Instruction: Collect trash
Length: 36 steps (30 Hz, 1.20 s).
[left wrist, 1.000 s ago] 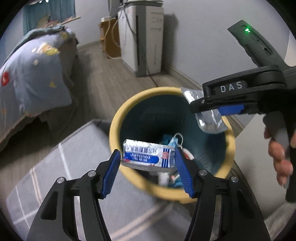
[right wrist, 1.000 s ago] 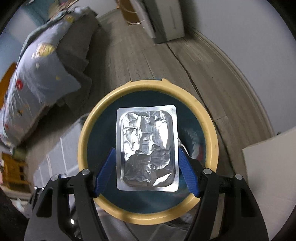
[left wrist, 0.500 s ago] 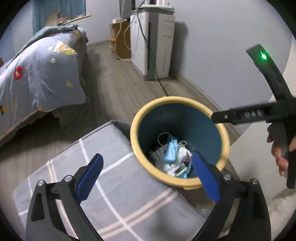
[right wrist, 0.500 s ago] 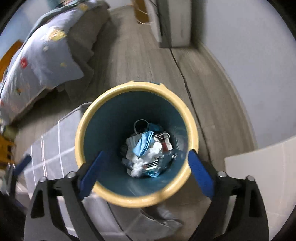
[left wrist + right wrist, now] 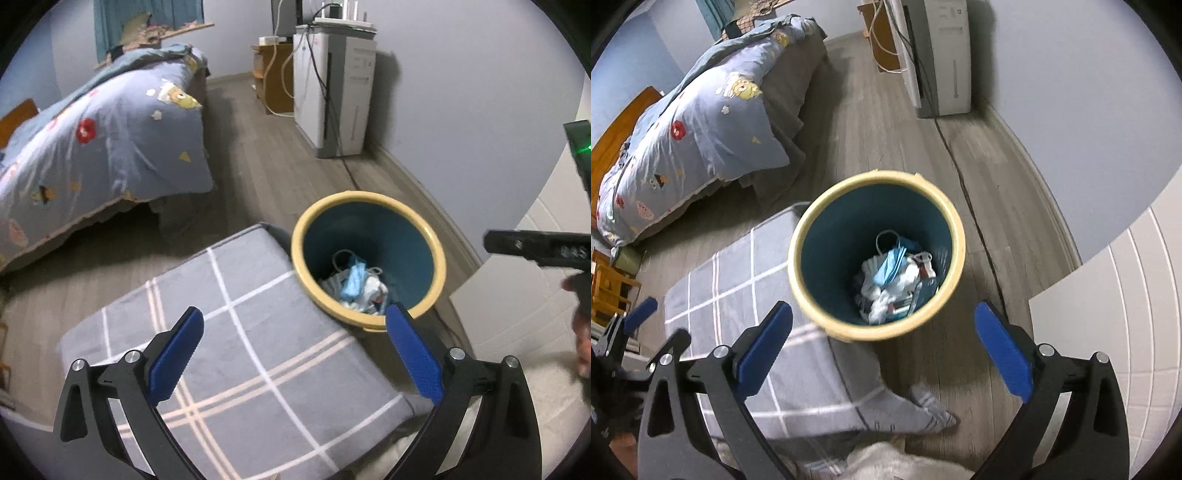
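Observation:
A yellow-rimmed bin with a teal inside (image 5: 437,254) stands on the wood floor; it also shows in the right wrist view (image 5: 798,243). Trash (image 5: 356,286) lies at its bottom: a blue face mask, white wrappers and tissue, seen too in the right wrist view (image 5: 892,278). My left gripper (image 5: 293,349) is open and empty, above a grey checked cushion (image 5: 229,354) beside the bin. My right gripper (image 5: 882,345) is open and empty, above the bin's near rim. Its body (image 5: 535,251) shows at the right edge of the left wrist view.
A bed with a blue patterned duvet (image 5: 99,136) lies to the left. A white appliance (image 5: 334,92) with cables stands by the far wall. A white panel (image 5: 1115,325) is at the right. A grey sock (image 5: 923,410) lies on the floor by the cushion (image 5: 738,302).
One second ago the left gripper held a blue-and-white packet and the right a foil blister pack over the bin. Both opened, dropped them in, and have pulled back and up.

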### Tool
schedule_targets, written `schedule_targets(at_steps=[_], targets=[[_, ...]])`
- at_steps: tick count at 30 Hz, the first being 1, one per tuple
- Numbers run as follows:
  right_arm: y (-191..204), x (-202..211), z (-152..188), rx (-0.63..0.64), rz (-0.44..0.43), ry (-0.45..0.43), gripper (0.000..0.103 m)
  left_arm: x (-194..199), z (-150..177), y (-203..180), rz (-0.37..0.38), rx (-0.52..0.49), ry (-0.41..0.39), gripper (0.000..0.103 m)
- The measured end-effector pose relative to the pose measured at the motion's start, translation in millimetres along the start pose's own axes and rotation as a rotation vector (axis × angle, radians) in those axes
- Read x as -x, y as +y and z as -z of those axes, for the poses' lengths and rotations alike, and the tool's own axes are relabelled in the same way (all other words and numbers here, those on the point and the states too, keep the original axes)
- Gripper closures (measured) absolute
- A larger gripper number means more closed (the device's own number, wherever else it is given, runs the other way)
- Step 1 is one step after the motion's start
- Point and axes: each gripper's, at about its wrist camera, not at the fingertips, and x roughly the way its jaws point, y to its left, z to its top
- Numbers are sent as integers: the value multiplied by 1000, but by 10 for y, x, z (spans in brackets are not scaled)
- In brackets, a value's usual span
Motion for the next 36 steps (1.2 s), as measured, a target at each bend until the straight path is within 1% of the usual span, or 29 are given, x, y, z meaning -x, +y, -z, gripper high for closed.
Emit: schedule_targets(at_steps=[2, 4, 8, 11, 13, 18, 21, 25, 31, 36], targets=[[45, 37, 51, 15, 6, 0, 6, 3, 17, 1, -12, 12, -16, 5], [99, 54, 76, 33, 17, -8, 6, -4, 29, 23, 20, 39, -36, 5], [135, 85, 104, 50, 14, -38, 6, -53, 18, 58, 36, 58, -21, 5], [120, 116, 127, 43, 25, -55, 6, -60, 16, 61, 22, 50, -42, 5], [109, 126, 130, 37, 28, -57, 6, -76, 13, 65, 11, 44, -39, 5], [71, 125, 131, 9, 27, -53, 6, -48, 7, 72, 16, 39, -50, 5], [69, 150, 138, 1, 35, -64, 6, -30, 5, 63, 18, 32, -53, 5], [103, 162, 157, 9, 45, -69, 6, -9, 11, 60, 32, 34, -52, 5], [167, 195, 164, 36, 66, -88, 6, 7, 9, 57, 28, 31, -51, 5], [166, 194, 158, 33, 63, -92, 6, 32, 17, 69, 29, 33, -50, 5]])
